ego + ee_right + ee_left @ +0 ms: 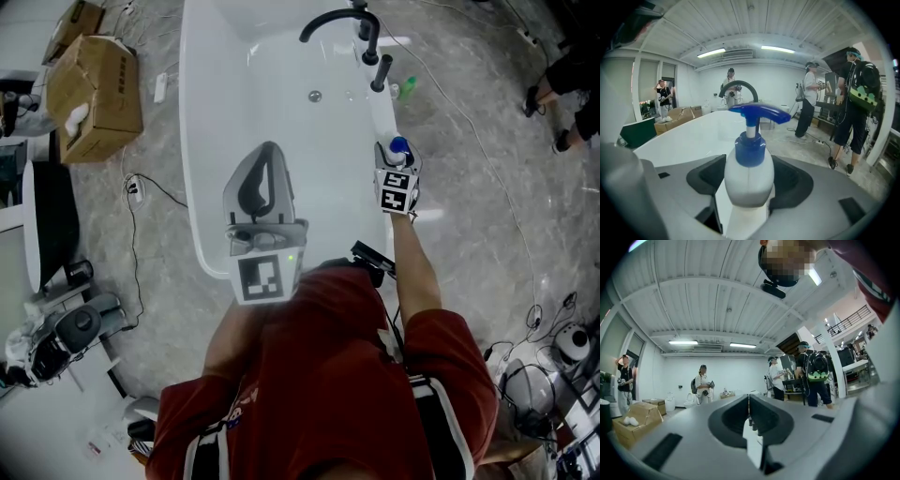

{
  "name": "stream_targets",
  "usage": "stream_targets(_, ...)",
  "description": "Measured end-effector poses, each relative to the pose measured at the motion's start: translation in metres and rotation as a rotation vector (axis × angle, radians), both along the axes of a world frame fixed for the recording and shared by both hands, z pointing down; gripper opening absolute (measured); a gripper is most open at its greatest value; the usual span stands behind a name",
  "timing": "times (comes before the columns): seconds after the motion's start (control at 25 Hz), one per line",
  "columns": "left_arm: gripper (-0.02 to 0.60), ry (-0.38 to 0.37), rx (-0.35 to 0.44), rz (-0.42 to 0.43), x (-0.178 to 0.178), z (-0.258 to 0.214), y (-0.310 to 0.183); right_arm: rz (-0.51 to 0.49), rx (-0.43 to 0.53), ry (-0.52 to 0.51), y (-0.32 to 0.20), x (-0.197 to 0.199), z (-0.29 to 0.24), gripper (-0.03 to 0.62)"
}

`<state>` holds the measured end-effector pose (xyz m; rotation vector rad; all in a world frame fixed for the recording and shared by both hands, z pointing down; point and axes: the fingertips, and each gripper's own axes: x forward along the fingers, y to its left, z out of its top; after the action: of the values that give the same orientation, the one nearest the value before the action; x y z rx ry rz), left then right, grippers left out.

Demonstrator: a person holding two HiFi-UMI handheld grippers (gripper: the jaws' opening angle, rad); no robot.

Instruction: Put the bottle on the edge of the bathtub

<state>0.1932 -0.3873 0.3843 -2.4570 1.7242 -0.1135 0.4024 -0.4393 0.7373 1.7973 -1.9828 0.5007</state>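
The white bathtub (199, 178) filled the middle of the head view, its long axis running away from the person. That person, in a red shirt (328, 375), stood at the tub's near end with both arms reaching over it. A cardboard box (94, 84) sat on the grey floor well apart from the tub's left side. A few bystanders stood on the far side of the tub; one wore a black and green backpack (860, 89).

The left gripper (267, 155) hung above the tub's near end. Its jaws were clenched flat together, with nothing between them.

The right gripper (397, 164) was at the tub's right rim. Its jaws were clamped on the bottle (749, 178), and both pads lay against the sides of the white body.

A black curved faucet (333, 19) rose at the far end of that same rim. A black handle (382, 73) stood just beside it.

The bottle stood upright at the right rim, nearer to the person than the faucet. Its blue pump head (757, 111) pointed across the tub. Its base was hidden by the jaws, so I could not tell whether it rested on the rim.
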Motion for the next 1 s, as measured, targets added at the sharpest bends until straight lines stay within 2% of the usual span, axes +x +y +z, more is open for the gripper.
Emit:
stream_targets(0.28,0.017,0.005,0.006,0.009,0.005,-0.001,0.000,0.004,-0.009,-0.002,0.001,0.003,0.001,0.344)
stream_targets(0.64,0.016,0.025,0.012,0.021,0.007,-0.002,0.002,-0.001,-0.005,-0.012,0.008,0.002,-0.007,0.360)
stream_targets(0.84,0.016,0.046,0.024,0.035,0.012,-0.007,0.005,-0.038,-0.020,-0.013,0.020,-0.006,-0.010,0.374)
stream_targets(1.0,0.017,0.058,0.033,0.057,0.018,-0.010,0.008,-0.017,-0.004,-0.040,0.034,-0.004,-0.024,0.388)
